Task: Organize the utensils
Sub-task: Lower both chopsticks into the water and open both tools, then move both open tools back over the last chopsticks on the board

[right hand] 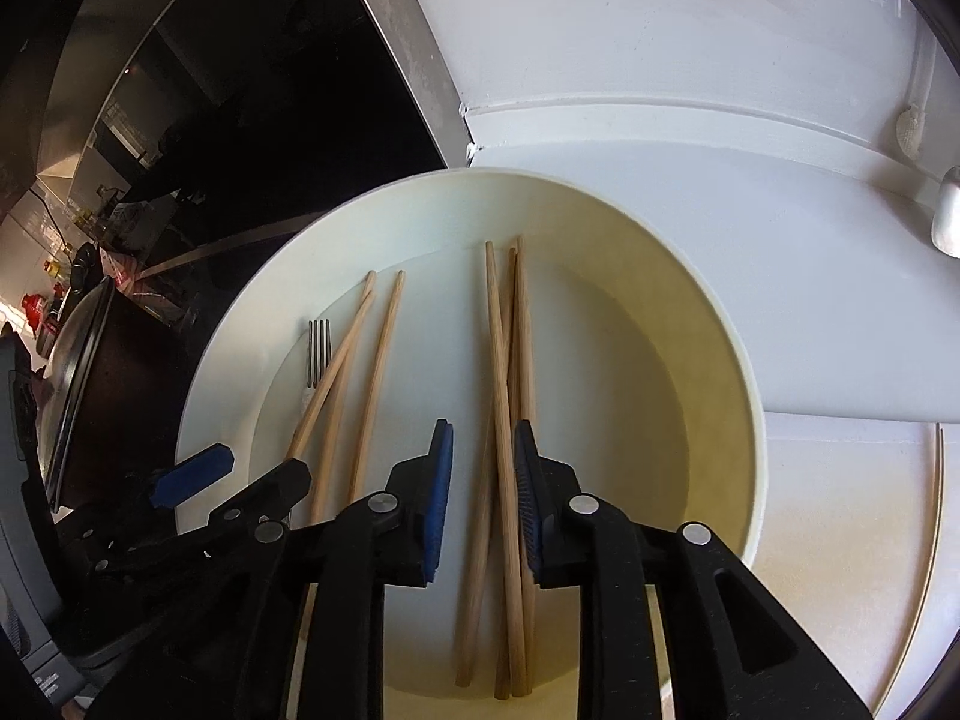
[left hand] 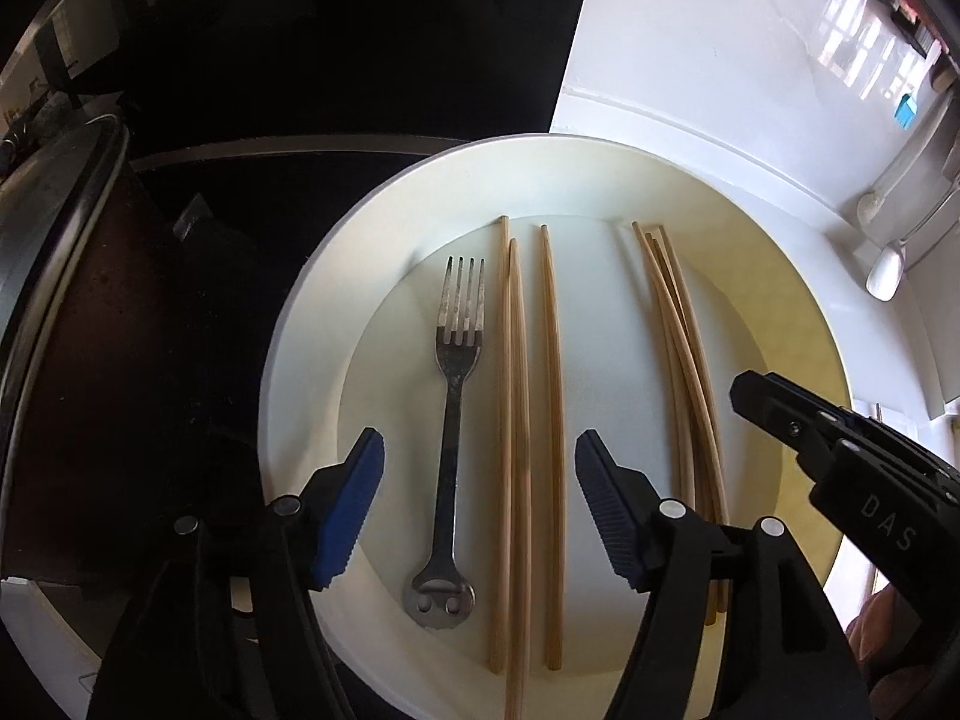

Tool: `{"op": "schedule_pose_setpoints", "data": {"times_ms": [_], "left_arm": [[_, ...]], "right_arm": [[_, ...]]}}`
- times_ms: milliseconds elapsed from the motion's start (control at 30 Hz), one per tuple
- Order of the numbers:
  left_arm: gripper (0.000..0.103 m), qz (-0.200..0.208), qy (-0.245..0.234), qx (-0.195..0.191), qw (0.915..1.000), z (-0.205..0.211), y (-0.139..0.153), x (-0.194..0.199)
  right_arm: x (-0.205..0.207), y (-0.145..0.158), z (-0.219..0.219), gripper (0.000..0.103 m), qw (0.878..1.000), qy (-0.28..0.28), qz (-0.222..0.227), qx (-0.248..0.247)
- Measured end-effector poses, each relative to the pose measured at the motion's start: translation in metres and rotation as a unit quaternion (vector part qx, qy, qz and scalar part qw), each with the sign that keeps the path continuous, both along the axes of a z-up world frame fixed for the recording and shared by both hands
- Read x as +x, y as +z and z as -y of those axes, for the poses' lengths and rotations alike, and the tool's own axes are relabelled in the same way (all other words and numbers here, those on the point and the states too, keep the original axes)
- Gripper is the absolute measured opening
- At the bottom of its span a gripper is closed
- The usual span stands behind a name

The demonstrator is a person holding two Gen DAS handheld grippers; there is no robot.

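A metal fork [left hand: 451, 420] and three wooden chopsticks [left hand: 528, 438] were seen lying side by side on a round white plate [left hand: 300, 360], between and below the spread blue pads of the left gripper [left hand: 480, 504], whose jaws stood wide apart and touched none of them. A second bundle of chopsticks [right hand: 507, 450] was laid further to the right on the same plate, fanned slightly and crossing one another; these ran through the narrow gap of the right gripper [right hand: 483, 501], whose jaws stood a little apart, and whether the right pad touched the wood could not be told. In the left wrist view the right gripper [left hand: 780, 414] was seen reaching in from the right edge, above the bundle. The plate was set on a white countertop [right hand: 780, 312], its far left edge against a glossy black surface [left hand: 300, 60], and a dark pot with a metal-rimmed lid [left hand: 66, 276] stood to the left. The fork was dull and worn, with four tines and a pierced, rounded handle end. The chopsticks were pale, slender and tapered. The pads were ribbed, and were carried on black plastic fingers [right hand: 360, 540] fixed with silver rivets.
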State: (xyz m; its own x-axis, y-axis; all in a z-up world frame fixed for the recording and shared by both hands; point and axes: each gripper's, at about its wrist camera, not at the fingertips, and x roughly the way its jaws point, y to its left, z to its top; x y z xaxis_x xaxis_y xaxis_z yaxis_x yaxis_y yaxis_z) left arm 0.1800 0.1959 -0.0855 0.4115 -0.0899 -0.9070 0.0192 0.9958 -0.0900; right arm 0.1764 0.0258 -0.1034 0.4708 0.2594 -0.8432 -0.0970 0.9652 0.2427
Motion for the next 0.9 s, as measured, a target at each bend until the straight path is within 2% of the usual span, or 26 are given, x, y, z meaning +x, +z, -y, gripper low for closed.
{"op": "schedule_pose_setpoints", "data": {"times_ms": [133,233,400,633,900], "left_arm": [[0.076,0.007,0.009,0.006,0.9999,-0.005,0.008,-0.007],[0.080,0.013,0.012,0.007,0.9998,-0.006,0.014,-0.011],[0.085,0.022,0.021,0.002,0.9995,-0.007,0.027,-0.021],[0.089,0.039,0.010,-0.001,0.9992,0.000,0.047,-0.037],[0.090,0.056,-0.013,-0.001,0.9984,0.007,0.063,-0.054]], "right_arm": [[-0.011,0.015,0.007,0.029,1.000,-0.005,0.022,-0.007],[-0.022,0.024,0.010,0.040,0.999,-0.004,0.039,-0.016],[-0.040,0.033,0.012,0.048,0.998,-0.004,0.051,-0.025],[-0.065,0.038,0.020,0.053,0.998,-0.014,0.052,-0.024],[-0.093,0.040,0.034,0.058,0.997,-0.051,0.046,-0.020]]}}
